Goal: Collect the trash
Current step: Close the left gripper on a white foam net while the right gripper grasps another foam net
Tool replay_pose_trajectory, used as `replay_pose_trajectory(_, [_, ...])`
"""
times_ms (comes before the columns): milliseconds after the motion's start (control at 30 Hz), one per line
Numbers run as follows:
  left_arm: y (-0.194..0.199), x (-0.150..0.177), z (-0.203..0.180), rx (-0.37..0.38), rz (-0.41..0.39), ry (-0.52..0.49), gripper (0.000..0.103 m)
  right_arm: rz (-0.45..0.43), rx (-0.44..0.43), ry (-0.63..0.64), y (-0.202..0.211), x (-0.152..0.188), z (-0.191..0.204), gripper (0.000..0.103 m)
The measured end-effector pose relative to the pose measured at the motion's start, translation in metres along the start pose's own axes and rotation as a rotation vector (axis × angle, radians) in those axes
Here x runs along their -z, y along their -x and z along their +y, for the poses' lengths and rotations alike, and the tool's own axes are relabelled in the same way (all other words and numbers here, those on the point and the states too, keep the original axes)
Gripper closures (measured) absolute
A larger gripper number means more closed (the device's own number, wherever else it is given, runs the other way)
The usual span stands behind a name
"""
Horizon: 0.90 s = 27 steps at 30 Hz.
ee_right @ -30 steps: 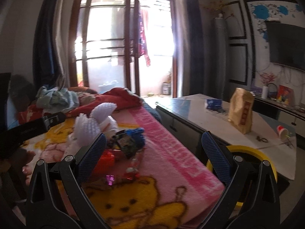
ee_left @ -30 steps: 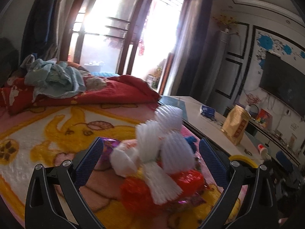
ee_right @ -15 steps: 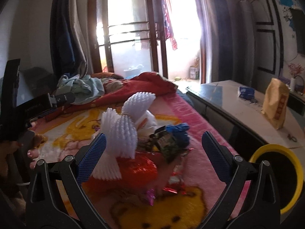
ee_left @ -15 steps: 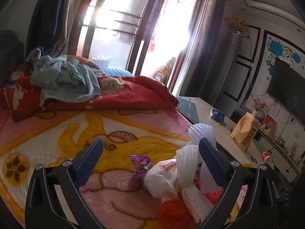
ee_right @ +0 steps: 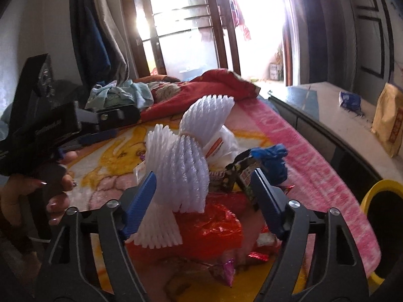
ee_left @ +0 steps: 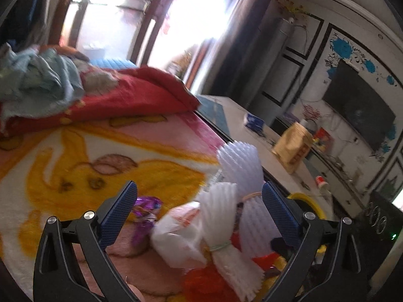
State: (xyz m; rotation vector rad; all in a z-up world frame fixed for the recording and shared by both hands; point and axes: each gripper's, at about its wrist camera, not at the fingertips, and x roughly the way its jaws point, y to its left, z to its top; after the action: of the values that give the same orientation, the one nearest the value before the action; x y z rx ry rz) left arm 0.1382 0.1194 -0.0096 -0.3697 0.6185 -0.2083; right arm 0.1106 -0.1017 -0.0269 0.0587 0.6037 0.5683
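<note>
Since half a second ago the right gripper (ee_right: 202, 190) has closed in on the trash pile; the foam nets now fill the gap between its blue pads. Left gripper (ee_left: 199, 207) has tilted and swung, pile now sits between its fingers rather than off to the right.

Left wrist view, left to right: jaws wide apart, holding nothing. Just inside the left finger, a purple foil wrapper (ee_left: 146, 207) on the cartoon blanket (ee_left: 75, 156). Centre, a white plastic bag (ee_left: 180, 234). Toward the right finger, two white foam nets (ee_left: 233, 224) tied with rubber bands, over a red plastic bag (ee_left: 201, 280). Beyond the right finger, a yellow bin (ee_left: 306, 201) rim, partly hidden.

Right wrist view, left to right: the left gripper body far left in the person's hand (ee_right: 54, 188). Jaws spread, gripping nothing. Foam nets against the left pad, red bag below, a dark snack wrapper (ee_right: 239, 171) and blue crumpled scrap (ee_right: 270, 157) near the right pad. Yellow bin far right, beside the bed.
</note>
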Motion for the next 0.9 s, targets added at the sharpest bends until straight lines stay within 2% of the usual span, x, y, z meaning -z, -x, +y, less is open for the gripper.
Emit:
replay_pose_trajectory(33, [-0.004, 0.000, 0.000, 0.014, 0.011, 0.006, 0.012, 0.006, -0.009, -0.001, -0.002, 0.001, 0.000, 0.039])
replay_pose_trajectory(67, [-0.010, 0.000, 0.001, 0.033, 0.031, 0.019, 0.020, 0.012, -0.016, 0.000, -0.003, 0.001, 0.000, 0.042])
replay_pose_trajectory(167, [-0.021, 0.002, 0.005, 0.064, 0.064, 0.046, 0.030, 0.030, -0.040, 0.003, -0.006, 0.003, 0.002, 0.050])
replay_pose_trajectory(333, [-0.035, 0.005, 0.006, 0.108, 0.111, 0.055, 0.034, 0.049, -0.082, -0.003, -0.011, 0.003, 0.004, 0.064])
replay_pose_trajectory(367, [-0.039, 0.006, 0.005, 0.115, 0.124, 0.056, 0.036, 0.054, -0.092, -0.003, -0.012, 0.003, 0.005, 0.069])
replay_pose_trajectory(533, [-0.051, 0.011, 0.007, 0.134, 0.169, 0.069, 0.050, 0.063, -0.125, -0.006, -0.013, 0.005, 0.005, 0.079])
replay_pose_trajectory(600, [-0.054, 0.012, 0.008, 0.143, 0.175, 0.081, 0.060, 0.058, -0.134, -0.001, -0.010, 0.005, 0.006, 0.082])
replay_pose_trajectory(667, [-0.056, 0.013, 0.008, 0.148, 0.176, 0.083, 0.076, 0.047, -0.138, 0.004, -0.008, 0.005, 0.006, 0.084])
replay_pose_trajectory(767, [-0.051, 0.012, 0.006, 0.155, 0.160, 0.080, 0.084, 0.027, -0.141, 0.015, -0.001, 0.003, 0.006, 0.087])
replay_pose_trajectory(900, [-0.039, 0.007, 0.001, 0.159, 0.116, 0.076, 0.085, -0.018, -0.137, 0.030, 0.009, 0.000, 0.006, 0.089])
